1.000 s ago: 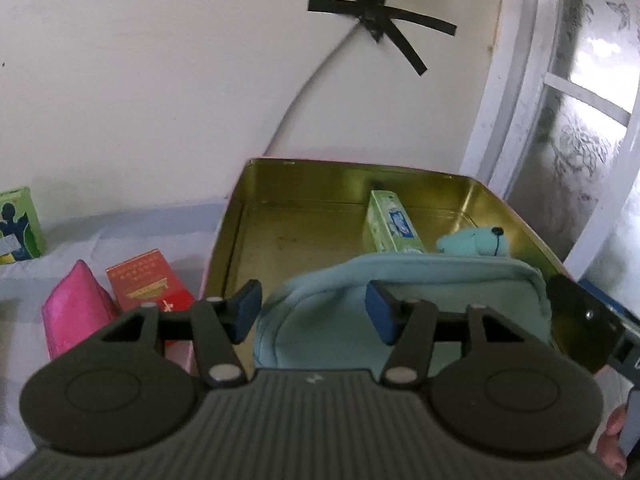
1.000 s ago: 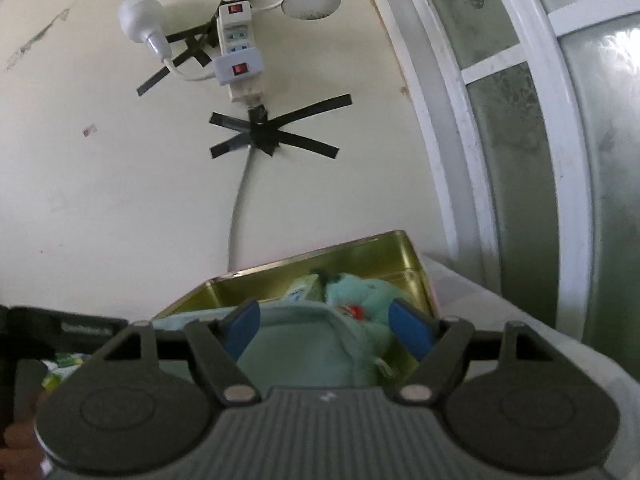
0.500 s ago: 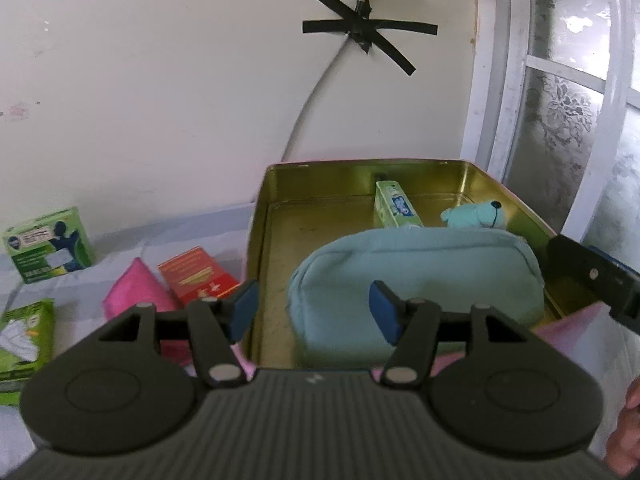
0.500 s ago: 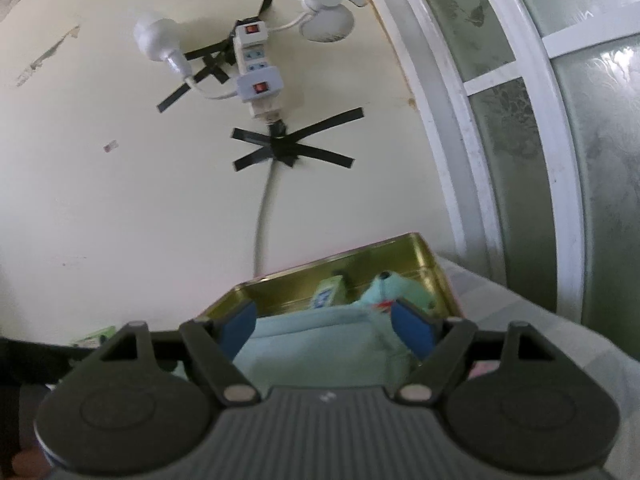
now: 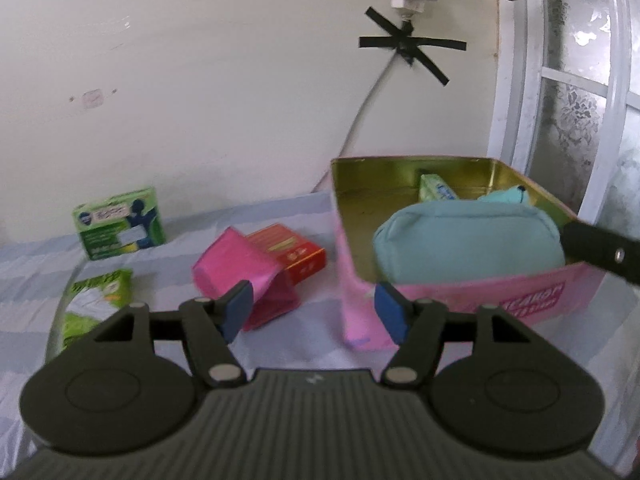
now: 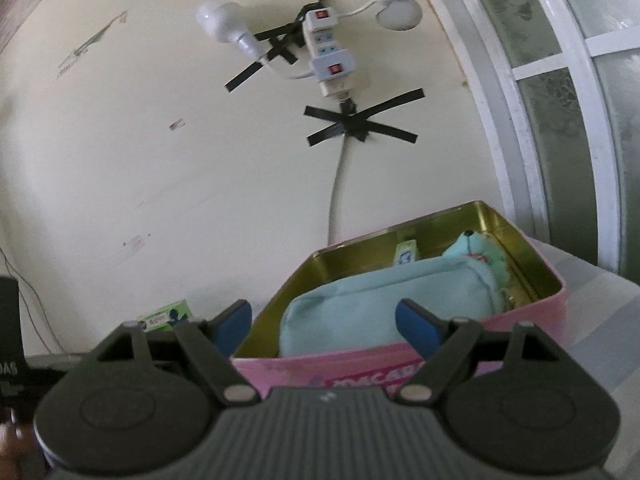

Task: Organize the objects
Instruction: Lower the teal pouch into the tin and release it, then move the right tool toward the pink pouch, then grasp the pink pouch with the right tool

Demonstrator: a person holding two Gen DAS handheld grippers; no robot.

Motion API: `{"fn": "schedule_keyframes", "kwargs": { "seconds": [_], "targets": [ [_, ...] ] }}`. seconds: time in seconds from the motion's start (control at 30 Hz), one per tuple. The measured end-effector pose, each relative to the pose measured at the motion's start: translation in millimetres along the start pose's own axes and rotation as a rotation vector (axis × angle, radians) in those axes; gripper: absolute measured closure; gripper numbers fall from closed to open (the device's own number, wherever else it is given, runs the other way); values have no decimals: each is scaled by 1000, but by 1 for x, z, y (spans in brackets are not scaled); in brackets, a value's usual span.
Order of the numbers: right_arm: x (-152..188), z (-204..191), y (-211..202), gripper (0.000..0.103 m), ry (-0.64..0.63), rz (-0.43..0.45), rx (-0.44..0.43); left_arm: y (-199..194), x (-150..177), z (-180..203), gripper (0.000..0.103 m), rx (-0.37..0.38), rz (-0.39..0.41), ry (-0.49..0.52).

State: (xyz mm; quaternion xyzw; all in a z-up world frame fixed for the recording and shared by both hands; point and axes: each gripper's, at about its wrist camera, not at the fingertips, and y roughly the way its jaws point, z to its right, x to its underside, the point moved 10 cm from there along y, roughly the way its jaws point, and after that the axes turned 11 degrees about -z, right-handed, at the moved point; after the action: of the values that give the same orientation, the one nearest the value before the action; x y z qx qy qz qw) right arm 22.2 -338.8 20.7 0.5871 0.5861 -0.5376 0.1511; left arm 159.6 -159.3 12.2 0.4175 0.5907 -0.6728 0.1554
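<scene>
a: at two o'clock in the left wrist view sits the pink rectangular tin with the gold inside [image 5: 472, 296], and the pale teal zipped fabric pouch [image 5: 468, 246] lies in it, filling most of the near half. behind it are a small green-and-white carton [image 5: 434, 189] and a teal plush toy [image 5: 508, 196].

b: and the grippers?

a: the left gripper [image 5: 314, 310] is spread wide and empty, above the cloth between tin and loose items. the right gripper [image 6: 324, 322] is also released, holding nothing, at the tin's near wall.

b: what might go wrong?

a: i'd judge the crumpled magenta foil packet [image 5: 246, 276] leans on the red cardboard box [image 5: 294, 254]; pinching one could drag the other. the soft packet may slip, too. the pouch leaves little floor free, so more things could ride up over the rim.

b: any writing?

a: white letters on the tin's front, roughly "macaron", blurred. the green printed box [image 5: 120, 222] at ten o'clock and the green-and-white sachet [image 5: 96, 300] carry print too small to read.
</scene>
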Motion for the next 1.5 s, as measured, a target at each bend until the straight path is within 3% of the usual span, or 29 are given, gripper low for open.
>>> {"fn": "schedule_keyframes", "kwargs": {
  "seconds": [0.33, 1.07, 1.5],
  "targets": [
    [17, -36, 9, 21, -29, -66, -21, 2, 32, -40, 34, -49, -27, -53],
    [47, -97, 41, 19, -187, -141, -14, 15, 55, -117, 33, -98, -49, -171],
    [62, -159, 81, 19, -379, -173, -41, 33, 51, -184, 33, -228, -61, -151]
  ]
}}
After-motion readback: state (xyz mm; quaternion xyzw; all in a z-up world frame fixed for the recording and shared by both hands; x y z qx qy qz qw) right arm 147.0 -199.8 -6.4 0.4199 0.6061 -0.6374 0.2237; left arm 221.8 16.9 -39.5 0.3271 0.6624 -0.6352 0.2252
